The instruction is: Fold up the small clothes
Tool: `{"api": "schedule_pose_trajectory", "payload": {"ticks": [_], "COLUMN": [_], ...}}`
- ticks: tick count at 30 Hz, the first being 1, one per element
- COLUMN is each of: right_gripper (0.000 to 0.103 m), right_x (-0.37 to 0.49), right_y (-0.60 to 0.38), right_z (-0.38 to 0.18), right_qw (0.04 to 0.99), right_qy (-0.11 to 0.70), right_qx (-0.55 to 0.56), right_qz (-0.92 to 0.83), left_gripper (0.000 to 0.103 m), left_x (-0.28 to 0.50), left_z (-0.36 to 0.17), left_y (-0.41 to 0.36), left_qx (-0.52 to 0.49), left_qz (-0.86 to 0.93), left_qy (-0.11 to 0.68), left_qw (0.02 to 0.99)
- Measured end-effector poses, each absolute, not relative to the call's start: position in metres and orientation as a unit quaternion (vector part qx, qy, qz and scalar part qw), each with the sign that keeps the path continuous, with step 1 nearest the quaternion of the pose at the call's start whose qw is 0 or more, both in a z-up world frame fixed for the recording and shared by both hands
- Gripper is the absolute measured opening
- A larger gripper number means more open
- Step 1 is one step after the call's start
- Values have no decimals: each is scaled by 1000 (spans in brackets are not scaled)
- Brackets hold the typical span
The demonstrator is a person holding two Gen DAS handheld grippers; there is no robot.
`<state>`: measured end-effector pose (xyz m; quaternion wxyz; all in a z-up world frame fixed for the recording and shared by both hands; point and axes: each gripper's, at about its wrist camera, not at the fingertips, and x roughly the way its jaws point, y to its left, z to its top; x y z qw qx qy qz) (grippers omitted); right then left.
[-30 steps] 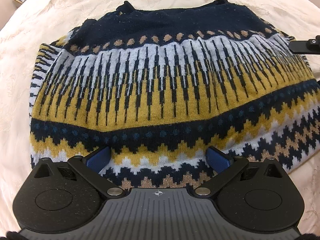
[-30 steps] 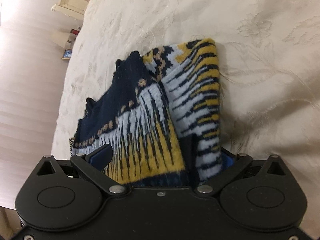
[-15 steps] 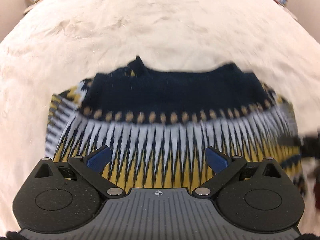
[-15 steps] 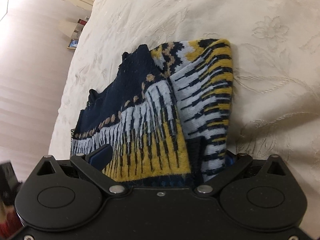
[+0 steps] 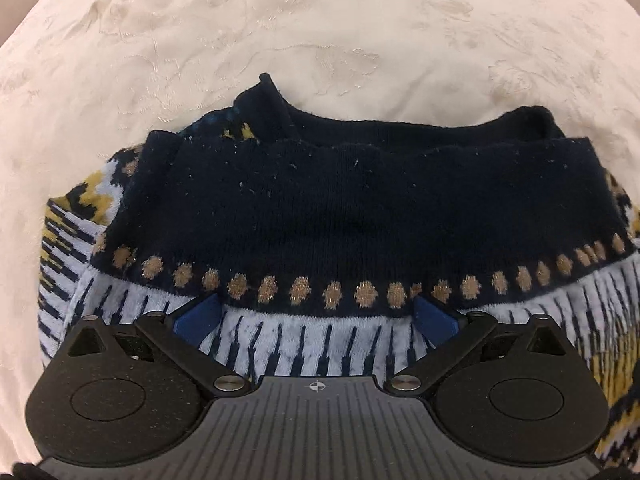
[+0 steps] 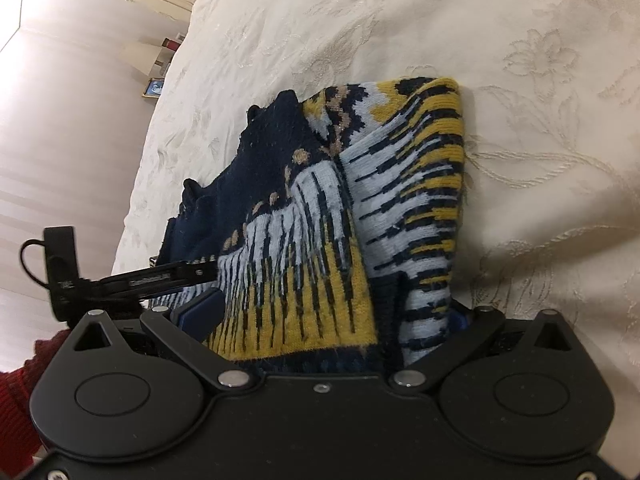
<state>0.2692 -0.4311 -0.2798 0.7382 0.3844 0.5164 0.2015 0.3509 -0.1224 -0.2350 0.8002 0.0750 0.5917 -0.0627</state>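
Now sweater (image 5: pixel 352 208) folded — collar away, long axis crosswise.

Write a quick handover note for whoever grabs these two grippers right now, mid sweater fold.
Left gripper: jaws spread wide over the sweater, gripping nothing.
Right gripper: jaws wide too, a thick bunch of sweater edge between them; whether it is pinched cannot be told.
Sweater: on the cream bedspread, one navy layer doubled over another at the far edge.
Done: a fold is laid.
Left: free the right side, then probably fold once more and flatten.
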Motion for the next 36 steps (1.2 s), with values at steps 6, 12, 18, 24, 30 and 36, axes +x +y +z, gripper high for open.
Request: {"api": "schedule_pose_trajectory", "payload": {"ticks": [6, 12, 18, 24, 30, 36], "right_gripper": [103, 96, 44, 39, 38, 38], "right_x": [274, 280, 282, 283, 280, 279], "right_y": [-439, -441, -430, -409, -394, -374], "right_z": [-285, -285, -276, -246, -224, -200], "right_qw": [728, 719, 732, 763, 776, 789], "right_qy": [510, 513, 527, 538, 541, 544], "right_qx": [400, 403, 371, 298, 277, 242], "right_qz": [223, 238, 222, 199, 170, 153], "left_gripper": [103, 103, 103, 101, 101, 101], "left_x": [356, 349, 346, 342, 309, 272], "left_z": [-237, -239, -235, -214, -183, -170], "left_y": [-125, -125, -125, -106, -64, -15], "left_qx": [75, 74, 71, 40, 25, 7], "left_qz": [-59, -58, -61, -77, -72, -65], "left_qy": [587, 583, 583, 579, 560, 564], "left_qw": [804, 807, 807, 811, 825, 823]}}
